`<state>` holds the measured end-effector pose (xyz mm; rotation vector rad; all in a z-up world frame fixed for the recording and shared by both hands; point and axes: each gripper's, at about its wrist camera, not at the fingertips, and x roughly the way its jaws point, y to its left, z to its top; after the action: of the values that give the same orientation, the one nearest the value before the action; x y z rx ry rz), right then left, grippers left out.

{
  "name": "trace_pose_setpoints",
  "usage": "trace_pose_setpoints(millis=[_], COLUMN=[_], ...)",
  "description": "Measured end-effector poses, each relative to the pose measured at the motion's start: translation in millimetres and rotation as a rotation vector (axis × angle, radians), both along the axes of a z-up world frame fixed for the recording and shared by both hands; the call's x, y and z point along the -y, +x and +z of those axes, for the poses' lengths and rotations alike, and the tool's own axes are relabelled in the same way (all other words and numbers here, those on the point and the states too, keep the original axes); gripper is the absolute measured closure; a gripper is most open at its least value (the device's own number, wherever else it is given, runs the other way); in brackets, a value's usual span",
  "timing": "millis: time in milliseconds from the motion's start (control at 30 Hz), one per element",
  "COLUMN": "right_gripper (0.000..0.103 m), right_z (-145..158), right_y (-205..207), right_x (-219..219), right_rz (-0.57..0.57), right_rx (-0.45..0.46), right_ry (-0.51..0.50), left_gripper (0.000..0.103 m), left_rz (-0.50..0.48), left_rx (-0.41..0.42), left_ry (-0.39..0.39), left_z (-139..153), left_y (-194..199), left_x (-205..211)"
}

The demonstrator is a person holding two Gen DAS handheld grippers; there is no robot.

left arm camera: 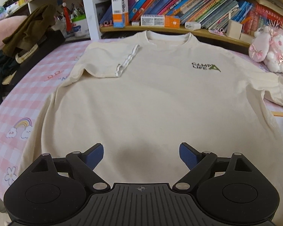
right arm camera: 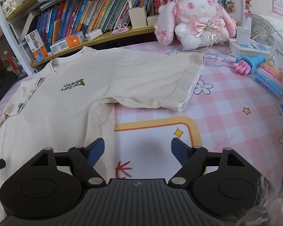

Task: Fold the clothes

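A cream T-shirt (left arm camera: 151, 101) with a green "CAMP LIFE" logo lies face up on a pink checked tablecloth (left arm camera: 11, 113), collar toward the bookshelf. Its left sleeve (left arm camera: 111, 60) is folded inward over the chest. Its right sleeve (right arm camera: 160, 82) lies spread out flat. My left gripper (left arm camera: 141, 155) is open and empty above the shirt's lower body. My right gripper (right arm camera: 137, 150) is open and empty over the tablecloth (right arm camera: 235, 131), beside the shirt's (right arm camera: 66, 103) right side edge.
A bookshelf (left arm camera: 179, 5) with books and boxes runs along the back. A pink plush rabbit (right arm camera: 196, 17) sits at the back right. A pink-and-blue toy (right arm camera: 249, 64) and coloured sticks (right arm camera: 269, 79) lie at the right. Dark clothes (left arm camera: 28, 35) are piled at the left.
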<state>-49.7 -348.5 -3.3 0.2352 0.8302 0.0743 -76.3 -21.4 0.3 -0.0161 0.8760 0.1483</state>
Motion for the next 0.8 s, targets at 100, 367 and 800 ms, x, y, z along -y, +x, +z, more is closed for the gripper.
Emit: trace_pose_setpoints(millis=[100,367,800], right_gripper=[0.031,0.043,0.060], right_z=[-2,-8,-15], right_y=[6,19,41], right_x=[7,23,40], right_rz=[-0.011,-0.059,-0.123], right_rx=[0.000,-0.017,-0.039], right_ry=[0.017,0.074,0.167], left_gripper=[0.013,0.013,0.002], left_rz=[0.006,0.026,0.056], left_rx=[-0.002,-0.033,-0.051], left_ry=[0.005,0.022,0.043], left_z=[-2,-10,-20], left_y=[2,9,10], left_x=[2,5,7])
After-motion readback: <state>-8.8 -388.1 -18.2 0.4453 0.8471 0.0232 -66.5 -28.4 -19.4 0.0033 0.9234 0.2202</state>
